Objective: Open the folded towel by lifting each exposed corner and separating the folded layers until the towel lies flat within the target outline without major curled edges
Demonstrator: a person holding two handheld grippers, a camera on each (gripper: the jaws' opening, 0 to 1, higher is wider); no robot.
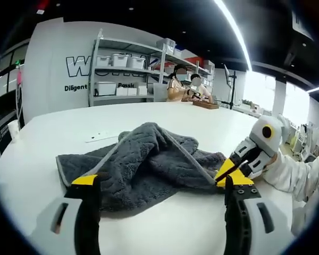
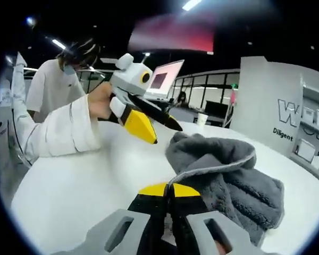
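A grey towel [image 1: 143, 164] lies crumpled in loose folds on the white round table [image 1: 202, 122], one hemmed fold raised in a ridge. In the left gripper view my left gripper [image 1: 160, 180] stands wide open just in front of the towel's near edge, holding nothing. My right gripper [image 1: 220, 176] comes in from the right, pinching the towel's right corner. In the right gripper view my right gripper [image 2: 168, 190] is shut on the towel's [image 2: 228, 175] hemmed edge. Beyond it the left gripper [image 2: 167, 134] hovers open above the table [image 2: 69, 180], in a white-sleeved hand.
A white strip [image 1: 101, 137] lies on the table behind the towel. Shelves with bins [image 1: 122, 69] stand at the back wall, and people sit at a far table [image 1: 186, 87]. A laptop [image 2: 165, 79] and a cup [image 2: 203, 118] sit beyond the table's edge.
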